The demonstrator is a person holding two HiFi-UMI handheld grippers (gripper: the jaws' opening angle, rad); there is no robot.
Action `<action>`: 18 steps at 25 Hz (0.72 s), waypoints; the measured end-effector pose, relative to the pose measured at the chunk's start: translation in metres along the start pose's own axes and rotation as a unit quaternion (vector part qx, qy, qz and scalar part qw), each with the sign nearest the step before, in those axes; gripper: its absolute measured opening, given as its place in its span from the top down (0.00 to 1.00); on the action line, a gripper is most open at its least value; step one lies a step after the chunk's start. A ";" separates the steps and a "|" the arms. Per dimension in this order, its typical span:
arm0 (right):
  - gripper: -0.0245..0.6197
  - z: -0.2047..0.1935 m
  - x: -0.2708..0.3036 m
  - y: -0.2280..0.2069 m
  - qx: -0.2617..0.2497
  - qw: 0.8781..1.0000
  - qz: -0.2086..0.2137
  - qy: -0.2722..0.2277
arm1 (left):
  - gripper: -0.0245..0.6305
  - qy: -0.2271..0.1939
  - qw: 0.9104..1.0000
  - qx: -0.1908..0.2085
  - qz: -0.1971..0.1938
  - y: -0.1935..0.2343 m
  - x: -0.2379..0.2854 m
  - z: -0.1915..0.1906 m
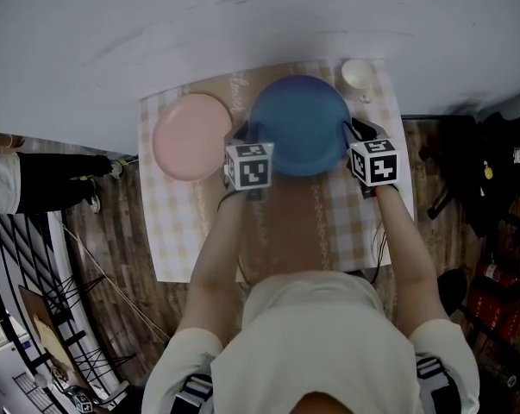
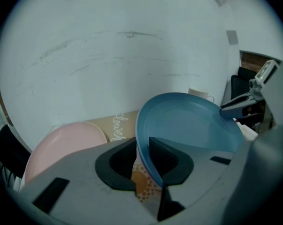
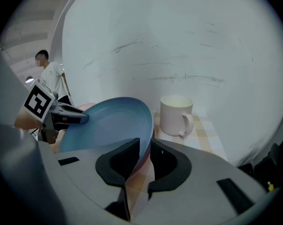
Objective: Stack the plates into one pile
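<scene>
A blue plate [image 1: 298, 126] is held between both grippers over the checked tablecloth [image 1: 186, 231], at the middle of the table's far side. My left gripper [image 1: 247, 134] is shut on its left rim and my right gripper [image 1: 353, 132] on its right rim. In the left gripper view the blue plate [image 2: 188, 121] runs tilted between the jaws of the left gripper [image 2: 142, 156]. The right gripper view shows the plate's [image 3: 108, 121] edge pinched in the right gripper [image 3: 145, 153]. A pink plate [image 1: 192, 136] lies flat on the cloth just left of the blue one, also visible as the pink plate [image 2: 61, 144].
A white mug [image 1: 356, 74] stands at the table's back right corner, close behind the right gripper, and shows as the mug [image 3: 175, 114]. A pale wall runs right behind the table. A person [image 1: 35, 179] stands at the left. Dark bags [image 1: 492, 171] lie on the floor at the right.
</scene>
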State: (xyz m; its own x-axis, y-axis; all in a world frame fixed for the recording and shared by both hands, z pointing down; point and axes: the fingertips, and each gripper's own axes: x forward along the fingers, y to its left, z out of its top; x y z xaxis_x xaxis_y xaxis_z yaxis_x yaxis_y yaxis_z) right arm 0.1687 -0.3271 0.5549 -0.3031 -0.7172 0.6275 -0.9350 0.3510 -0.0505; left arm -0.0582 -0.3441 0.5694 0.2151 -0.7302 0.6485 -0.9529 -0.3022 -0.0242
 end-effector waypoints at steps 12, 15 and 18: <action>0.86 -0.011 0.014 -0.006 -0.010 0.999 -0.023 0.021 | 0.86 0.005 1.000 0.017 0.017 0.001 0.017 -0.002; 0.86 -0.011 0.014 -0.005 -0.018 0.999 -0.025 0.019 | 0.84 0.002 1.000 0.005 0.016 0.002 0.016 0.000; 0.86 -0.008 0.012 -0.004 -0.020 0.999 -0.025 0.013 | 0.84 -0.001 1.000 0.004 0.018 0.003 0.013 0.001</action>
State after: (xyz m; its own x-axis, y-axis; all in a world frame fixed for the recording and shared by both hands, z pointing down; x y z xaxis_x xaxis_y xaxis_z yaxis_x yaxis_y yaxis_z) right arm 0.1699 -0.3320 0.5690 -0.2514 -0.7182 0.6488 -0.9405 0.3396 0.0115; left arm -0.0579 -0.3550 0.5773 0.1814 -0.7422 0.6451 -0.9584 -0.2805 -0.0532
